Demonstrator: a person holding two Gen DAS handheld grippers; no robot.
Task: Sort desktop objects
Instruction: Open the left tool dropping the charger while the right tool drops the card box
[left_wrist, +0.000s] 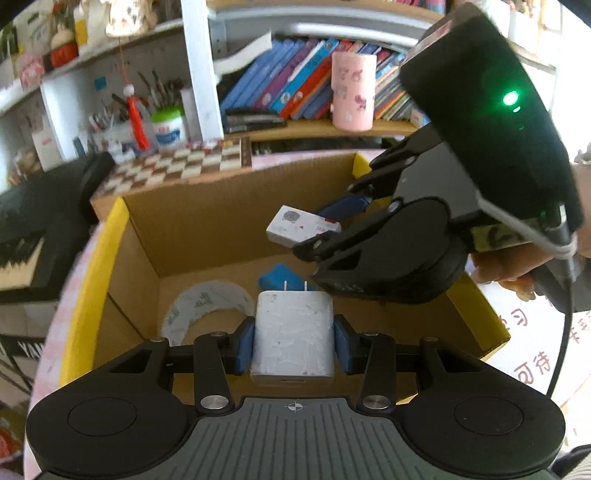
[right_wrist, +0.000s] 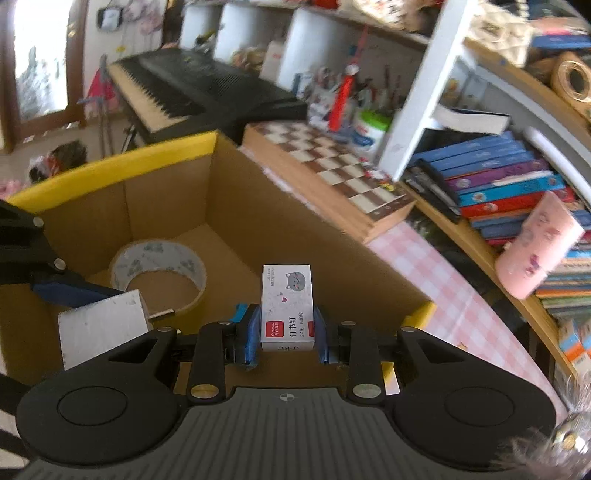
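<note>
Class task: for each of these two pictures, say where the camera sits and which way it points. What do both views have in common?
Left wrist: on the left gripper, facing down into the cardboard box; its blue pads clamp a white charger.
Right wrist: on the right gripper, facing into the box, gripping a staple box.
Shared: tape roll, chessboard, each other's gripper.

i'm seeing white charger and staple box hanging gripped over cardboard box; tape roll lying inside.
</note>
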